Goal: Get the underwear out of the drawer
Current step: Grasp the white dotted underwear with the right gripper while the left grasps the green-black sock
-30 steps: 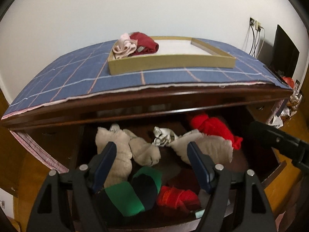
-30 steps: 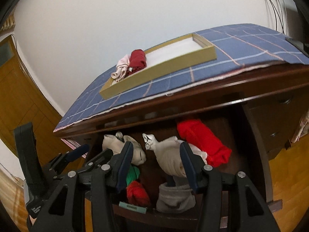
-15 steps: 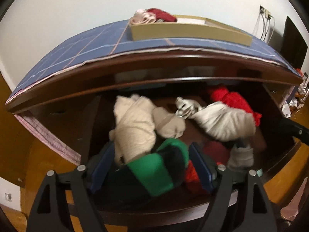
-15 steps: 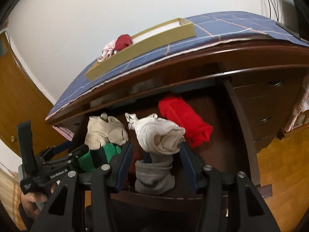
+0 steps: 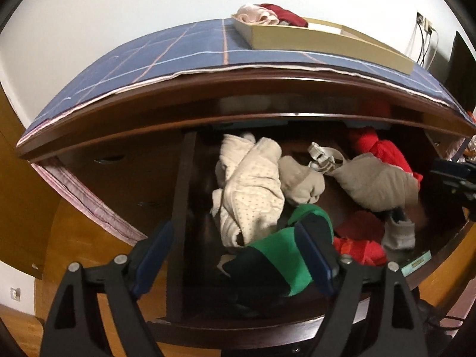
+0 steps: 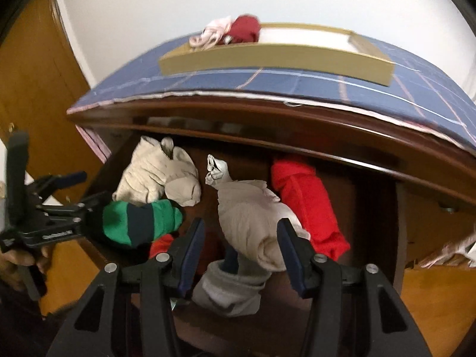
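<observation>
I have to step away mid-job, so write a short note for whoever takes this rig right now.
Left claw: jaws opening, over the green-and-navy roll, not gripping.
Right claw: open, astride the beige roll, nothing held.
Done: pink piece and dark red piece lie in the tan tray on top.
Left: the open drawer holds the cream bundle, red roll, grey piece and others.
</observation>
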Action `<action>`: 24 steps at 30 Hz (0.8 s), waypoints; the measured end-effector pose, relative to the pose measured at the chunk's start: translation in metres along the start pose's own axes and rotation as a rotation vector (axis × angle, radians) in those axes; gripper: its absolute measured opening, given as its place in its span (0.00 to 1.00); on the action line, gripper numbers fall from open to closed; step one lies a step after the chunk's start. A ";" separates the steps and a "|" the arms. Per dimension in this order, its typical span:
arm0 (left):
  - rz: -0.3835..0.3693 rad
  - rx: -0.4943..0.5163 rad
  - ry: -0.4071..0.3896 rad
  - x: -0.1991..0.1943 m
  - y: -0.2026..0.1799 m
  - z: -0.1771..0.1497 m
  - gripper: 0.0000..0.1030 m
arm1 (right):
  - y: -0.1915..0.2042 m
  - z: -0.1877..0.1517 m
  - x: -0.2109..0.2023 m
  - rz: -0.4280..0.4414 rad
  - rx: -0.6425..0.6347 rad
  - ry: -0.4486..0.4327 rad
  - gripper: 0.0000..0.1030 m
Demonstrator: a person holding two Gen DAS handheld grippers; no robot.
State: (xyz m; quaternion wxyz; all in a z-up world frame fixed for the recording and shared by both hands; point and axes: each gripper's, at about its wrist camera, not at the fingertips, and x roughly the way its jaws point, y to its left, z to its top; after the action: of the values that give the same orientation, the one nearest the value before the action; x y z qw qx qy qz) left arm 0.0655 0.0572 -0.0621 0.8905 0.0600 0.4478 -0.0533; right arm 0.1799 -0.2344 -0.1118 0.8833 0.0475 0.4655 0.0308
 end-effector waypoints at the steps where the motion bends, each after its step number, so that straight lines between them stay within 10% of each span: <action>1: 0.002 0.001 -0.001 0.001 0.001 0.000 0.82 | 0.000 0.004 0.006 -0.002 -0.008 0.016 0.51; 24: -0.095 0.226 0.029 -0.001 -0.020 -0.001 0.84 | 0.016 0.021 0.114 -0.174 -0.275 0.393 0.49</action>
State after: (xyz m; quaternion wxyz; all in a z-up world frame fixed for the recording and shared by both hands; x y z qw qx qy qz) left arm 0.0611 0.0382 -0.0631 0.8680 0.1395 0.4541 -0.1448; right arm 0.2613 -0.2087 -0.1916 0.7732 -0.1202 0.6221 0.0264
